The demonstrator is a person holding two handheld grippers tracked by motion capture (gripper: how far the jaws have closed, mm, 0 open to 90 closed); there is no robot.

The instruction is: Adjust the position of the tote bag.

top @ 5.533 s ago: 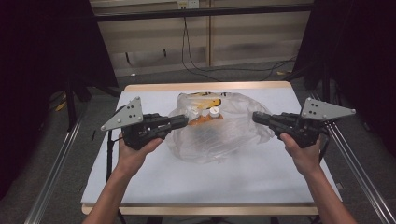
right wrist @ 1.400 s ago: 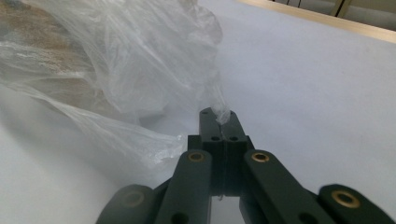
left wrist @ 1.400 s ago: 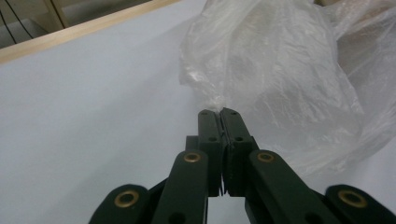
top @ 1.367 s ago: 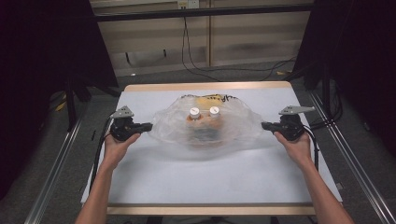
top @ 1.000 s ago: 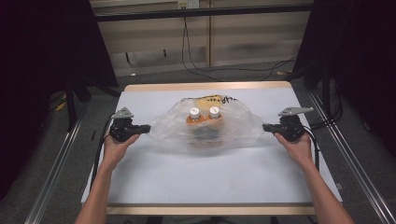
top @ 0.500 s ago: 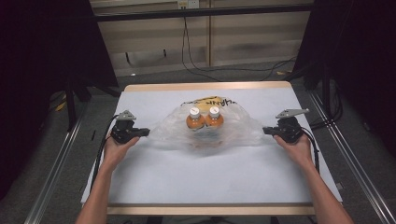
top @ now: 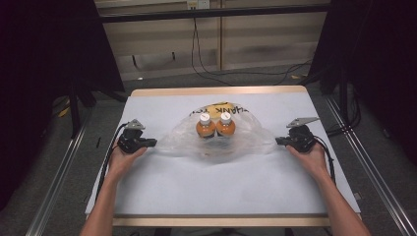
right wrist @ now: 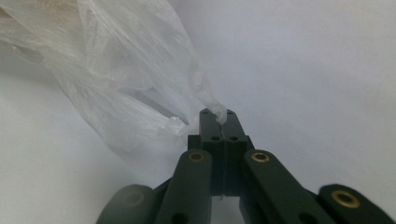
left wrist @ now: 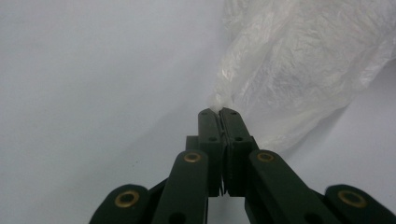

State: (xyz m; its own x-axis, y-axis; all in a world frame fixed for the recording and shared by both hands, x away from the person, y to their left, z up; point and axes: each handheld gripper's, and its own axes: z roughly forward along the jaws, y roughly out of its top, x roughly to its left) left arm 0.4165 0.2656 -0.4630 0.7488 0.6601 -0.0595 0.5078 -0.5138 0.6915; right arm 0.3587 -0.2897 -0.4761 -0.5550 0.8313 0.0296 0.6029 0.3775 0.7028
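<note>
The right gripper (right wrist: 219, 113) pinches a twisted edge of the clear plastic bag (right wrist: 126, 88) over the white counter (right wrist: 303, 70).

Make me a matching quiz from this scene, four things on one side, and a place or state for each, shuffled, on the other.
Things:
1. left gripper
2. right gripper
3. two bottles
4. plastic bag

Places or states:
A. standing upright side by side inside the bag, white caps up
B. stretched out across the table between both grippers
C. shut on the bag's end at the left of the high view
D. shut on the bag's end at the right of the high view

Pairs: 1-C, 2-D, 3-A, 4-B
</note>
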